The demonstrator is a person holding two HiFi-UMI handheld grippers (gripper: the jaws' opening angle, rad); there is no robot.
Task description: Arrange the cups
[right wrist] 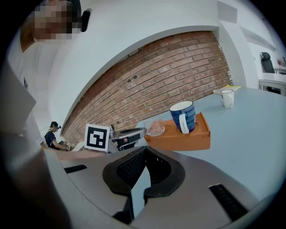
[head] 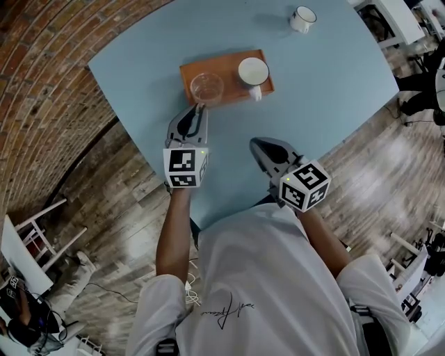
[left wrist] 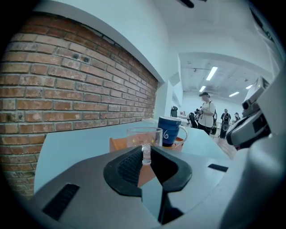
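A clear glass cup [head: 206, 88] stands on the left part of an orange tray [head: 229, 89]. A blue mug with a white inside [head: 253, 71] stands on the tray's right part. My left gripper [head: 200, 108] reaches the tray's near edge and is shut on the glass cup's clear handle. In the left gripper view the handle of the glass cup [left wrist: 144, 135] sits between the pads, with the blue mug [left wrist: 170, 130] just behind. My right gripper [head: 261, 146] hovers over the table nearer me, shut and empty. In the right gripper view the tray [right wrist: 183, 139] lies ahead.
A white mug [head: 303, 19] stands alone at the far side of the light blue table [head: 334, 76]. A brick wall curves along the left. People stand in the room beyond the table in the left gripper view.
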